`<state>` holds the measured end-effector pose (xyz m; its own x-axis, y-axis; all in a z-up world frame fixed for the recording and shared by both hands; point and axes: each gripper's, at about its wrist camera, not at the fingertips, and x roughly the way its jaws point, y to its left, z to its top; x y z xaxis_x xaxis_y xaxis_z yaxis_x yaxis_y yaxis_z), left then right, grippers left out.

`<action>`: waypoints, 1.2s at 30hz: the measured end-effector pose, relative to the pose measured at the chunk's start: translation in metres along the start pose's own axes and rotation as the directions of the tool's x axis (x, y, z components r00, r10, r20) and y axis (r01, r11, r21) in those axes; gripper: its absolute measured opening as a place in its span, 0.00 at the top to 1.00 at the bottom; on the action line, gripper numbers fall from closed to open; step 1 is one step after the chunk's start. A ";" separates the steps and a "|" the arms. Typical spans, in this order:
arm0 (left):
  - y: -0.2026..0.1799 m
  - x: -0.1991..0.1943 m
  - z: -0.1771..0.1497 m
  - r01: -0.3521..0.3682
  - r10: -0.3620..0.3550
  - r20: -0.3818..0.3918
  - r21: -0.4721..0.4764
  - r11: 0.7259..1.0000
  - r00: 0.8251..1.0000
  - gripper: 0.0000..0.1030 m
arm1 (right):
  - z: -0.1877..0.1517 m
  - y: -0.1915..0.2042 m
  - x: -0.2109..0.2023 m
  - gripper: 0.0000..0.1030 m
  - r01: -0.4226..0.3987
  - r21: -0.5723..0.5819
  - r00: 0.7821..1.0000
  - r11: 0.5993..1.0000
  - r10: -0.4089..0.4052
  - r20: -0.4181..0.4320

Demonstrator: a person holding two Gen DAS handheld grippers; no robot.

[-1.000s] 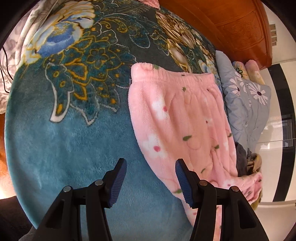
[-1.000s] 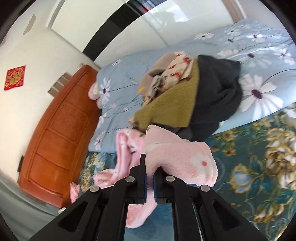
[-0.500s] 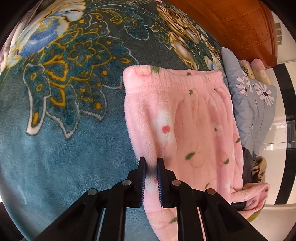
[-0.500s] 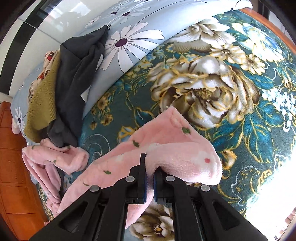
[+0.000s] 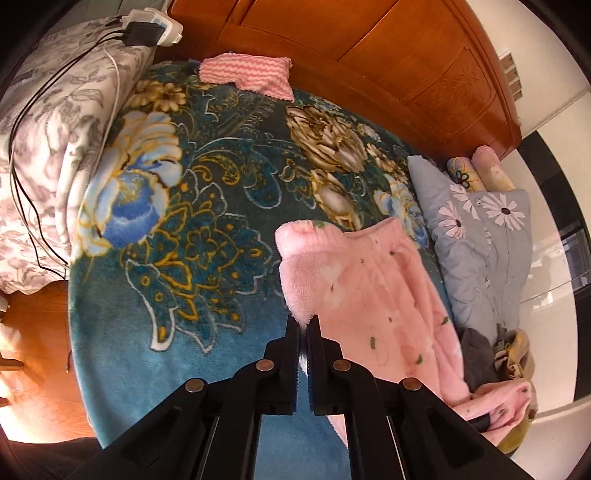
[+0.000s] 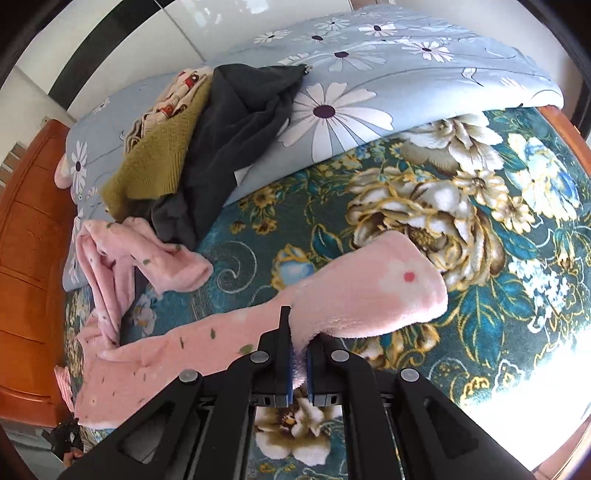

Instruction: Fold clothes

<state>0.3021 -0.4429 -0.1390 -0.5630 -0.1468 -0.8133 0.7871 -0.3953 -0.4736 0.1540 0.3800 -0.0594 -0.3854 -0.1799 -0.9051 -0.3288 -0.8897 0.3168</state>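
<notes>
From the left wrist camera, a teal plush blanket [image 5: 155,332] printed with large blue, cream and gold flowers covers the bed. The pink fleece pyjama trousers [image 5: 369,295] lie on it right of centre, waistband toward the carved wooden headboard [image 5: 424,62]. The left gripper [image 5: 303,325] has its jaws pinched together on the trousers' near left edge, a little fleece showing between the pads. A pink zigzag cloth [image 5: 247,75] lies at the blanket's far edge against the headboard. To the left sits a grey-and-white floral pillow [image 5: 48,147], with black cables running over it to a power strip [image 5: 151,29]. On the right a pale blue daisy-print quilt [image 5: 484,240] lies against a white wall.

From the right wrist camera, the same blanket [image 6: 498,295] fills the right side, sunlit to glare at the lower right. The right gripper [image 6: 299,332] is clamped on a fold of the trousers [image 6: 369,295], whose lifted end juts right while the rest trails left toward a crumpled pink heap, possibly the other leg. The daisy quilt [image 6: 369,74] lies behind, carrying a dark grey garment [image 6: 236,122] and an olive knit sweater [image 6: 155,162], with a patterned cream piece above them. Wooden panelling [image 6: 26,240] lines the left edge.
</notes>
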 end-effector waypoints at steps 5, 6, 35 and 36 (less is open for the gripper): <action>0.035 0.030 -0.026 -0.114 0.114 -0.089 0.003 0.993 0.990 0.97 | -0.059 -0.046 0.068 0.95 0.141 0.049 0.970 0.989 -0.129 -0.206; 0.038 0.031 -0.029 -0.117 0.116 -0.091 -0.001 0.993 0.989 0.97 | -0.070 -0.054 0.081 0.95 0.162 0.051 0.961 0.985 -0.146 -0.236; -0.093 0.021 -0.195 0.155 -0.063 -0.343 0.247 0.956 0.937 0.56 | 0.025 0.129 0.127 0.53 -0.114 -0.223 0.990 0.968 0.093 -0.102; -0.094 0.024 -0.200 0.152 -0.050 -0.361 0.261 0.953 0.931 0.56 | 0.026 0.143 0.133 0.52 -0.147 -0.232 0.986 0.962 0.123 -0.114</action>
<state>0.2656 -0.2278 -0.1818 -0.4726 0.2107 -0.8557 0.5989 -0.6355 -0.4873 0.0336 0.2393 -0.1266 -0.3218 -0.3345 -0.8858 -0.0598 -0.9265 0.3716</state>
